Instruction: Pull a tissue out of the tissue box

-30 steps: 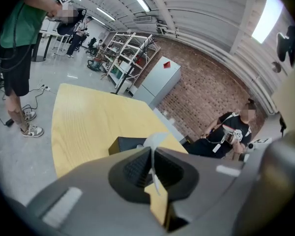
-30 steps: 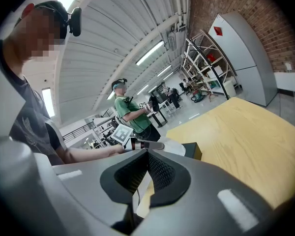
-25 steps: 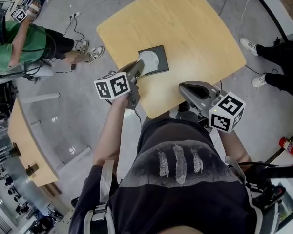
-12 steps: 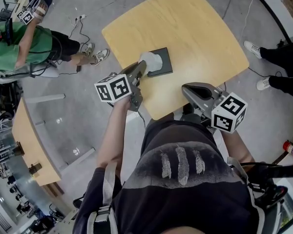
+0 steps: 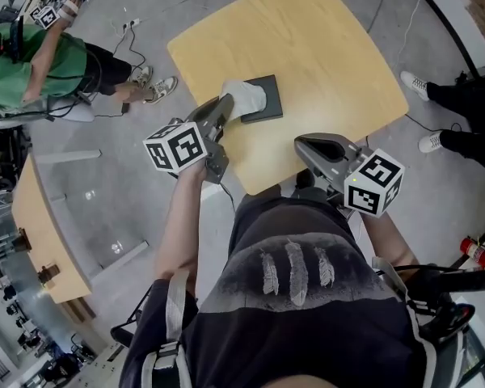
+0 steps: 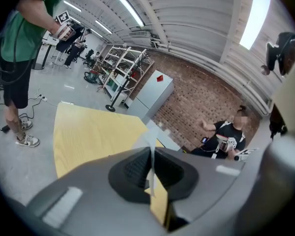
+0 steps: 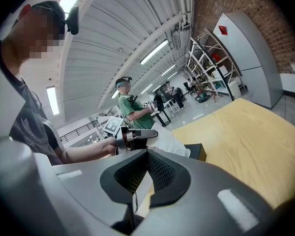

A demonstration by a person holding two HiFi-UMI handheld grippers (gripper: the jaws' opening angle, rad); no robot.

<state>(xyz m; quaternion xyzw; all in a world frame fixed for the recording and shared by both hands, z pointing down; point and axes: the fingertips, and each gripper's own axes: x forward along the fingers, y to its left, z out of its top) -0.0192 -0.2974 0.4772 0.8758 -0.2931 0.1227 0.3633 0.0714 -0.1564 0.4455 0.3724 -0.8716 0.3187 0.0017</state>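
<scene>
In the head view, the dark tissue box (image 5: 268, 103) lies flat on the wooden table (image 5: 323, 47), near the table's front edge. A white tissue (image 5: 244, 95) comes up from the top of the box to the left claw (image 5: 225, 107). The right claw (image 5: 307, 145) is over the table edge, apart from the tissue box.

In the left gripper view, the left claw (image 6: 151, 154) is closed and pinches a thin sheet of the tissue (image 6: 150, 136).

In the right gripper view, the right claw (image 7: 147, 154) is closed with nothing in it. Behind it, the tissue (image 7: 169, 140) stands up out of the tissue box (image 7: 199, 151).
</scene>
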